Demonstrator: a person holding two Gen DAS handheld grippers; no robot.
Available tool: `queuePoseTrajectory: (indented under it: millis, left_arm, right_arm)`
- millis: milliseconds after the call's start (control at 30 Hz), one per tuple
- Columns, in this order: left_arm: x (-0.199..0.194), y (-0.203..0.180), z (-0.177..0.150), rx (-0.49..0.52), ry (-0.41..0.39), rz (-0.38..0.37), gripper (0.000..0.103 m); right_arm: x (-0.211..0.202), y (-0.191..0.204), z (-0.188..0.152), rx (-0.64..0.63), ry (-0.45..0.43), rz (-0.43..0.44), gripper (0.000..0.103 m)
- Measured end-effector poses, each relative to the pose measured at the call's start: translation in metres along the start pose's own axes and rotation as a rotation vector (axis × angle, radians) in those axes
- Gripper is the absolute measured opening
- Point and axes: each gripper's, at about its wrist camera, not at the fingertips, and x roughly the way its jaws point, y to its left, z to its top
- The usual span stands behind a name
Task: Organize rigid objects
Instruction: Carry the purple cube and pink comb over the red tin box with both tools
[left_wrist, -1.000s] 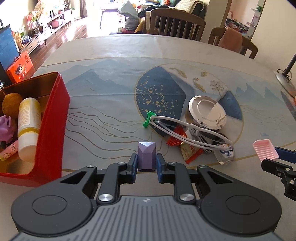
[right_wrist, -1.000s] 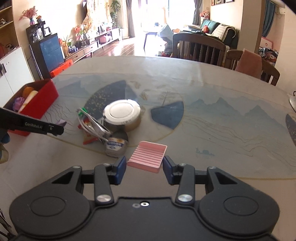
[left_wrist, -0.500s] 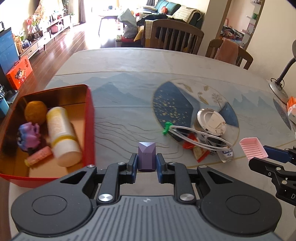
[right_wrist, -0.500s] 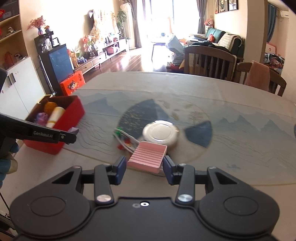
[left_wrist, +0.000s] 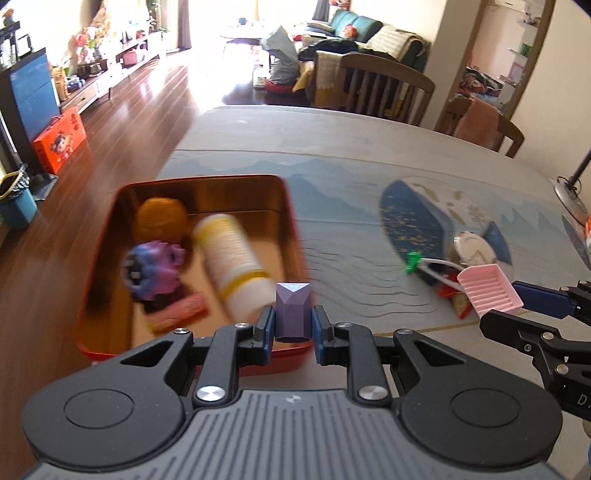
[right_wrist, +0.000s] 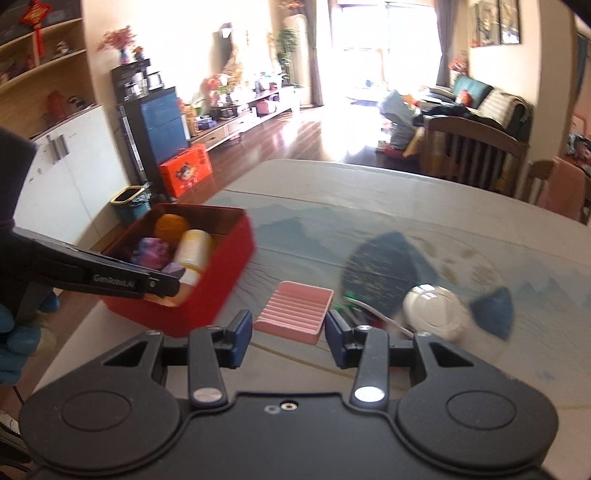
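Both tools now reach the red tin (left_wrist: 291, 221) (left (left_wrist: 293, 325) clamps purple block (left_wrist: 293, 310), right (right_wrist: 289, 328) pink tray (right_wrist: 293, 310)).

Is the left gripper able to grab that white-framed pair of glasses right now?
Probably not. The left gripper is already shut on a small purple block above the red box, and the glasses lie off to its right on the table.

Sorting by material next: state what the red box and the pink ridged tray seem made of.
Red box: likely metal tin; its inner walls shine golden and mirror-like, outside glossy red. Pink ridged tray: probably moulded plastic; uniform matte pink with even ribs.
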Motion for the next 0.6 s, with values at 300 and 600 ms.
queuePoseTrajectory:
  millis: [300,600]
  left_arm:
    - [-0.002,0.058,0.001,-0.035,0.005,0.036,0.02]
    - [0.017,0.099,0.006,-0.089,0.05,0.057,0.02]
  right_arm:
    - [0.038,0.052,0.024,-0.067,0.02,0.053,0.042]
    - [0.079,0.091,0.044,-0.177,0.051,0.106,0.042]
